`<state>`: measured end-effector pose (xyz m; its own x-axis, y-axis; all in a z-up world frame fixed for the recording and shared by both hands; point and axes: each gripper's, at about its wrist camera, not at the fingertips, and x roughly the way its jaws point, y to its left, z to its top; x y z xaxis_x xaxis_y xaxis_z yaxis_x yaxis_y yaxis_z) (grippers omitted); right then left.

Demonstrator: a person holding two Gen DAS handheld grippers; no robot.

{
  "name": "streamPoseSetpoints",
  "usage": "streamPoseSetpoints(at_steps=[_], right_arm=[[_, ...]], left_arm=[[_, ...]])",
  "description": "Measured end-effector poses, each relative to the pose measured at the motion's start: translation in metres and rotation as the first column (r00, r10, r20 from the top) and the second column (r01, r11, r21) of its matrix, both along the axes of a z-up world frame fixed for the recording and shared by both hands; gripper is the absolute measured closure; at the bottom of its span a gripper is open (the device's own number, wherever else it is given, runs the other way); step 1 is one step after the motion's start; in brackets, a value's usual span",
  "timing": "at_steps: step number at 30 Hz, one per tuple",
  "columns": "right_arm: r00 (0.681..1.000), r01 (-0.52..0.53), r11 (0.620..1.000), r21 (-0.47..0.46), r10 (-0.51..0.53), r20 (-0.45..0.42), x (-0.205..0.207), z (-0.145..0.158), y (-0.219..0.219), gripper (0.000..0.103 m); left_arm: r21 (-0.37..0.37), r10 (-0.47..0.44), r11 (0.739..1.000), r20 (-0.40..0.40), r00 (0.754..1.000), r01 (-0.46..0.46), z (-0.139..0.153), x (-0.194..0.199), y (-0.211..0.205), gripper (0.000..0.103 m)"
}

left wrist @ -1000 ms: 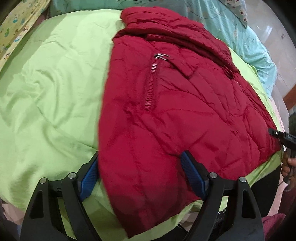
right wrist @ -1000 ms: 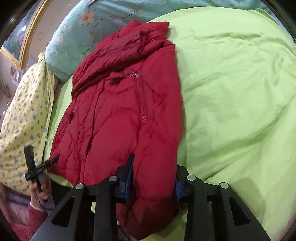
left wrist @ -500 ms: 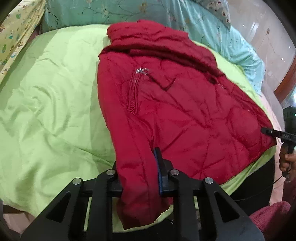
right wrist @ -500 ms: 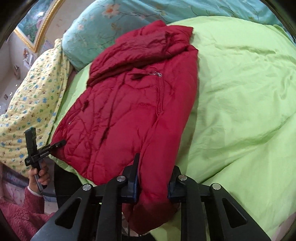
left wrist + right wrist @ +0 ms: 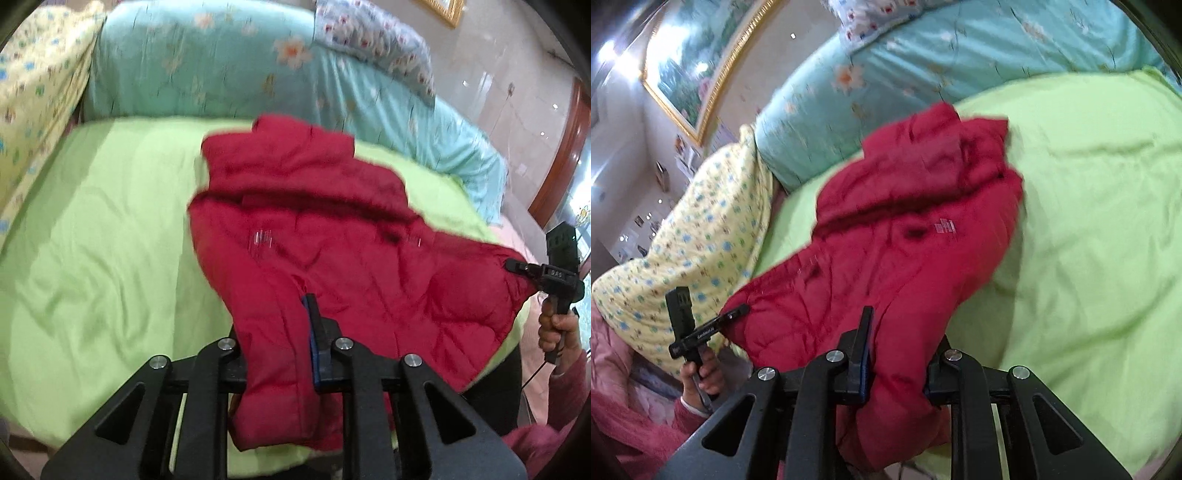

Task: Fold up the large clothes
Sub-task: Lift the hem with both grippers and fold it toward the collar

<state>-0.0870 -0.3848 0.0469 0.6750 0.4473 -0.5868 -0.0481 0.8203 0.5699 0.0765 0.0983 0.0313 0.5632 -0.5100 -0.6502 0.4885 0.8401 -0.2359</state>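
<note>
**Both hem corners in hand**

Your jacket (image 5: 332, 236) lies on the green bed (image 5: 92, 240), collar far, hem near, long axis running away from you. Left claw (image 5: 280, 350) and right claw (image 5: 901, 354) each clench a hem corner, equally near.

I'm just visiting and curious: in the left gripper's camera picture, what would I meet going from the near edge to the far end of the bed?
Left gripper clamped on the red jacket → lime green bedsheet beyond its collar → turquoise floral quilt along the far end.
</note>
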Motion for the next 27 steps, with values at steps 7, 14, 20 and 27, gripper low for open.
streamPoseSetpoints(at_steps=[7, 14, 20, 27], right_arm=[[0.994, 0.065, 0.998, 0.014, -0.066, 0.087, 0.043, 0.031, -0.012, 0.085], [0.988, 0.098, 0.995, 0.026, -0.100, 0.122, 0.079, 0.045, -0.023, 0.085], [0.986, 0.106, 0.994, 0.033, -0.110, 0.128, 0.092, 0.049, -0.025, 0.085], [0.983, 0.128, 0.991, 0.032, -0.131, 0.130, 0.097, 0.049, -0.031, 0.085]], left_arm=[[-0.059, 0.041, 0.998, 0.075, 0.996, -0.037, 0.034, 0.043, -0.007, 0.087], [-0.081, 0.057, 0.995, 0.091, 0.994, -0.049, 0.045, 0.066, -0.014, 0.087], [-0.098, 0.070, 0.993, 0.094, 0.993, -0.060, 0.049, 0.071, -0.013, 0.087], [-0.121, 0.086, 0.990, 0.088, 0.992, -0.075, 0.055, 0.081, -0.012, 0.087]])
